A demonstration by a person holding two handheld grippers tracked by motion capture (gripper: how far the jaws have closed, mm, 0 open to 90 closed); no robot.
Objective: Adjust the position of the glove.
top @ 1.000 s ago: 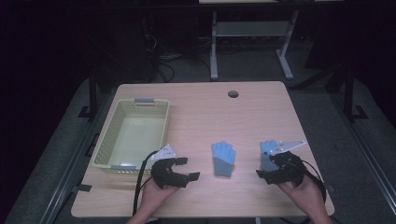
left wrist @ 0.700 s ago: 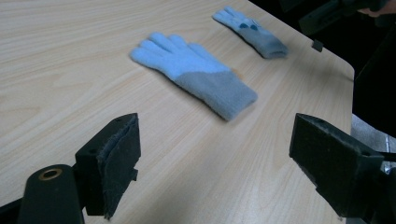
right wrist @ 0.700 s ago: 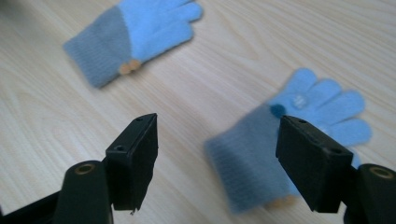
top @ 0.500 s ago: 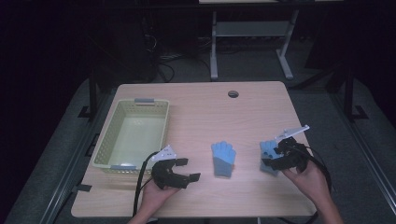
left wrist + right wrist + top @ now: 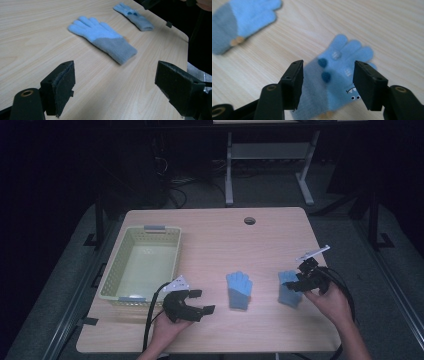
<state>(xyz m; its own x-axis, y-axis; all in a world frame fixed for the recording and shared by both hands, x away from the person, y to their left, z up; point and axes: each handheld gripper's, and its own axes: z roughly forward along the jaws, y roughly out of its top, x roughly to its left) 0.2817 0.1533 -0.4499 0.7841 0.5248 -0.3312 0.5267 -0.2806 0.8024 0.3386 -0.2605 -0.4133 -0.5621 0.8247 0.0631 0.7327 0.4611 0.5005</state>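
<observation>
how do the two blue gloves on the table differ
The middle glove lies in the open, clear of both grippers; the right glove sits between the jaws of the right gripper, which have just been closing. The right glove shows dark blue dots and a small face; the middle glove looks plain. Both are light blue with grey cuffs, lying flat.

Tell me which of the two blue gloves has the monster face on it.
The glove near the table's right edge, under the right gripper; the middle glove looks plain.

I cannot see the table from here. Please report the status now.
Right gripper closing over the patterned glove, not gripping yet. Left gripper open, off the plain glove. Basket free. Nothing blocking.
</observation>
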